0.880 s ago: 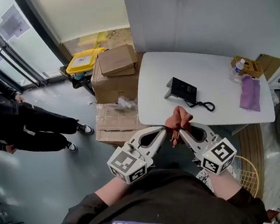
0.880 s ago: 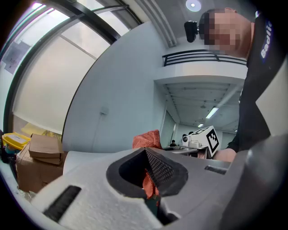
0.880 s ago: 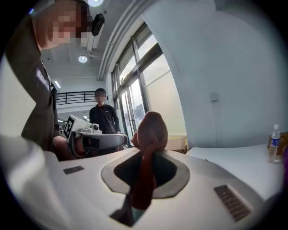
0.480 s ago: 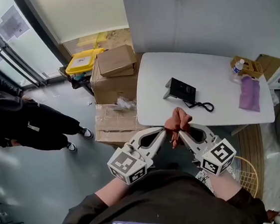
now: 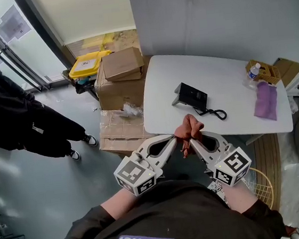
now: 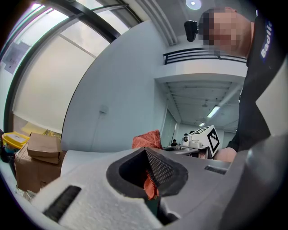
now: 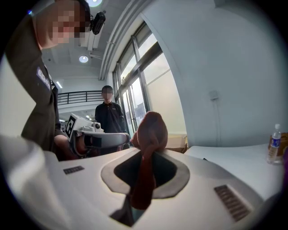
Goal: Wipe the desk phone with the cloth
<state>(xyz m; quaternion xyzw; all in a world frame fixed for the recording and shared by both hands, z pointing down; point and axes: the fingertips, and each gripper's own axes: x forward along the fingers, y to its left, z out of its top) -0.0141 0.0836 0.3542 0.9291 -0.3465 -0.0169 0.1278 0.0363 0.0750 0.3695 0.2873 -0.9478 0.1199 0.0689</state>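
I held both grippers side by side in front of me, their tips nearly meeting over the near edge of the white table (image 5: 229, 69). The left gripper (image 5: 176, 138) had its jaws closed on a rust-red cloth (image 5: 189, 126). In the left gripper view a fold of it was pinched between the jaws, and the rest was bunched above the tips. The right gripper (image 5: 193, 138) was clamped on the same cloth, with a strip running down through its jaws. The cloth sat bunched between the two tips, and a short tail hung below them.

The black desk phone (image 5: 192, 96) lay on the table beyond the cloth, not touching it, and its cord (image 5: 218, 114) curled at its right. A purple cloth (image 5: 266, 101) lay at the table's right end, with a small water bottle (image 5: 253, 71) just beyond it. Cardboard boxes (image 5: 119, 77) were stacked left of the table, beside a yellow-lidded bin (image 5: 85, 65). A person in dark clothes (image 5: 15, 118) stood on the floor at the far left.
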